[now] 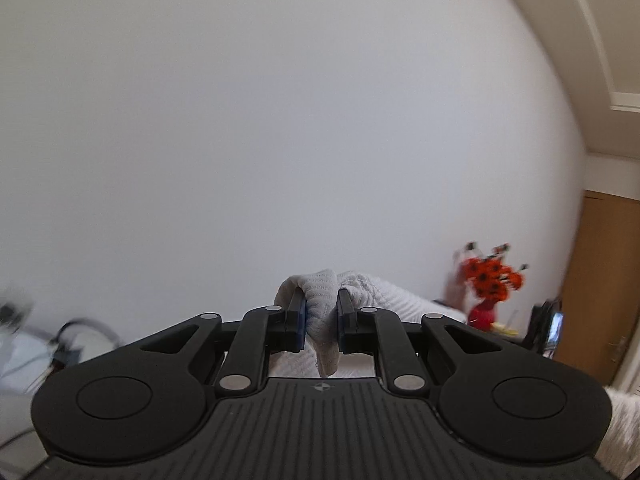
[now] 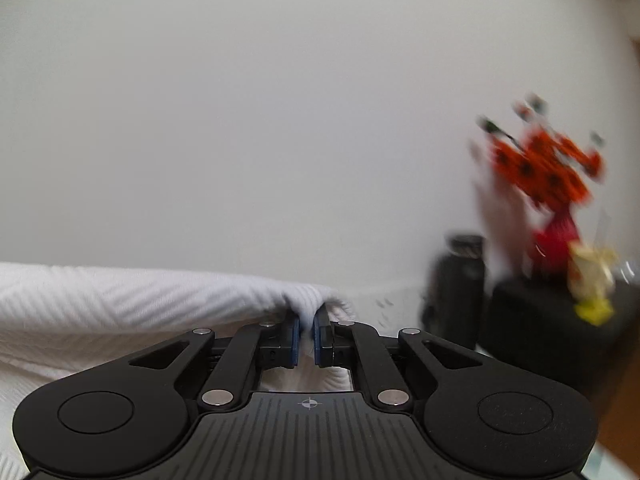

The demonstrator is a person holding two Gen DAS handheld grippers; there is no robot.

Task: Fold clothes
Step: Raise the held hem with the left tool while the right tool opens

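White knit garment (image 1: 320, 320) pinched in left gripper (image 1: 321, 322), other corner clamped in right gripper (image 2: 306, 338), both held up vs wall. Keep edge taut & level b4 folding.

**Where everything sits right now**

The cloth (image 1: 322, 312) is pinched between the left gripper (image 1: 321, 322) fingers, hanging below them. It runs right to the right gripper (image 2: 306, 338). The flowers (image 2: 548, 168) stand farther right, near the wall (image 2: 280, 100), bottle (image 2: 460, 280) beside them.
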